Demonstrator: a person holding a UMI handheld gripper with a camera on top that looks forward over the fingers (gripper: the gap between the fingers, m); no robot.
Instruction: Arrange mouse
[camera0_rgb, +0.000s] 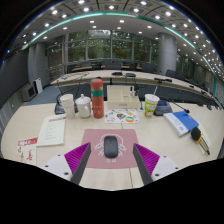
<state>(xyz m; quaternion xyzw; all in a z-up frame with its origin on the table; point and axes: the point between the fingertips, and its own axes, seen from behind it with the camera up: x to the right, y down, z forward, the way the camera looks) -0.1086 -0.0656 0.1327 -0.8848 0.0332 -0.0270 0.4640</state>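
A black mouse (110, 147) lies on a pink mouse mat (110, 135) on the pale table, just ahead of my fingers. My gripper (111, 158) is open: its two fingers with magenta pads (76, 157) stand wide apart, one at each side of the mat's near edge. The mouse rests on the mat on its own, with a clear gap to each finger.
Beyond the mat stand a red-lidded bottle (97, 97), white cups (68, 104), a green-rimmed cup (150, 104) and a printed card (122, 116). Papers (52, 129) lie to the left, a blue-and-white book (182, 122) and a dark tool (199, 137) to the right. Desks and chairs stand behind.
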